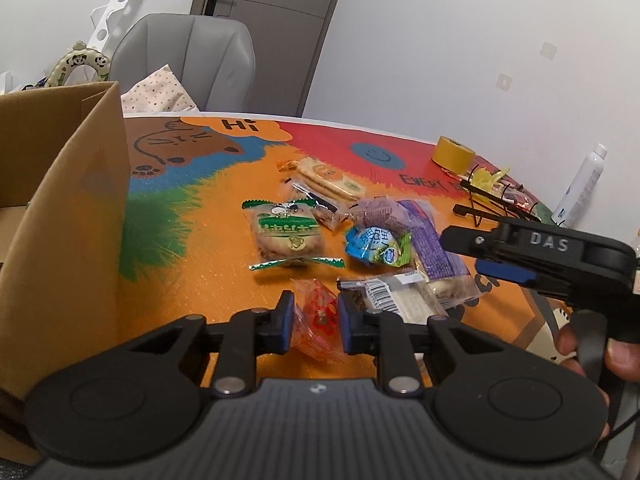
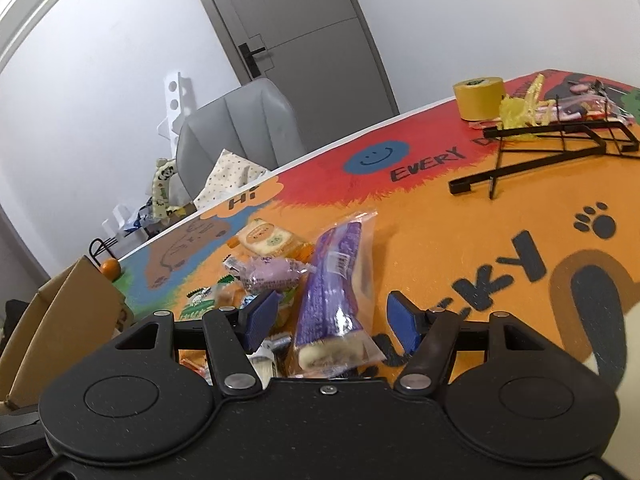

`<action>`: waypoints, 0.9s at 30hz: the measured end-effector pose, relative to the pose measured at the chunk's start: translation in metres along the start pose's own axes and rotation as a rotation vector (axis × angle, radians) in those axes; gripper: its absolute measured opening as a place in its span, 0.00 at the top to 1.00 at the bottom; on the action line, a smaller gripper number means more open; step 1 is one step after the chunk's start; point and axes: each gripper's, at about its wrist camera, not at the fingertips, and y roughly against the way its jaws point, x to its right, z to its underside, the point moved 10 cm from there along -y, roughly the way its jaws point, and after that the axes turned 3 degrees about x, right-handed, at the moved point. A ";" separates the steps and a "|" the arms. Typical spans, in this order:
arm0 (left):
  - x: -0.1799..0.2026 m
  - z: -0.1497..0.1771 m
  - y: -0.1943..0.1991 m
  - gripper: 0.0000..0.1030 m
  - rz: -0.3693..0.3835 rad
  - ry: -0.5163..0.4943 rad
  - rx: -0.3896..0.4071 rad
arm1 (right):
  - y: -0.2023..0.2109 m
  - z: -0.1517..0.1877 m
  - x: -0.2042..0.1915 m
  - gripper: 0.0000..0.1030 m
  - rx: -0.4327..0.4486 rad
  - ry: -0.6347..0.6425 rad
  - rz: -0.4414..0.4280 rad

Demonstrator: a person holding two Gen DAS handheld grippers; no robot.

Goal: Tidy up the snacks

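Note:
My left gripper (image 1: 317, 322) is shut on a small orange-red clear snack packet (image 1: 320, 312), low over the colourful table mat (image 1: 224, 280). Beyond it lie several more snacks: a green-and-white packet (image 1: 286, 236), a blue-green one (image 1: 376, 246), a barcode-labelled one (image 1: 396, 296) and a long purple packet (image 1: 432, 248). My right gripper (image 2: 332, 318) is open, and the long purple packet (image 2: 336, 292) lies between its blue pads, clear of both. In the left wrist view the right gripper (image 1: 464, 254) comes in from the right, held by a hand. An open cardboard box (image 1: 60, 220) stands at the left.
A yellow tape roll (image 1: 454, 152), a black wire rack (image 1: 488, 200) and a white bottle (image 1: 584, 184) sit at the table's far right. A grey chair (image 1: 192, 60) stands behind the table. A small orange fruit (image 2: 110, 268) lies beside the box (image 2: 60, 320).

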 end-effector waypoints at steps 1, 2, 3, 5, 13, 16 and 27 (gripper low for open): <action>0.000 0.000 0.000 0.79 0.001 0.001 0.000 | -0.002 0.000 -0.001 0.43 -0.001 0.008 0.003; 0.001 0.000 0.000 0.79 0.001 0.001 0.000 | -0.005 0.000 -0.002 0.46 -0.006 0.018 0.009; 0.001 0.000 0.000 0.79 0.001 0.000 0.000 | -0.008 0.002 -0.001 0.57 -0.016 0.023 0.013; 0.000 -0.001 0.002 0.79 0.000 0.002 0.004 | -0.013 0.006 0.001 0.76 -0.047 0.011 0.021; 0.003 -0.002 0.016 0.79 -0.004 -0.002 0.022 | 0.006 0.013 0.005 0.98 -0.058 -0.021 -0.004; 0.005 0.001 0.021 0.79 -0.007 0.000 0.016 | 0.016 0.019 0.005 1.00 -0.063 -0.037 -0.019; 0.016 0.018 0.048 0.79 0.001 -0.008 0.021 | 0.059 0.036 0.006 1.00 -0.052 -0.034 -0.045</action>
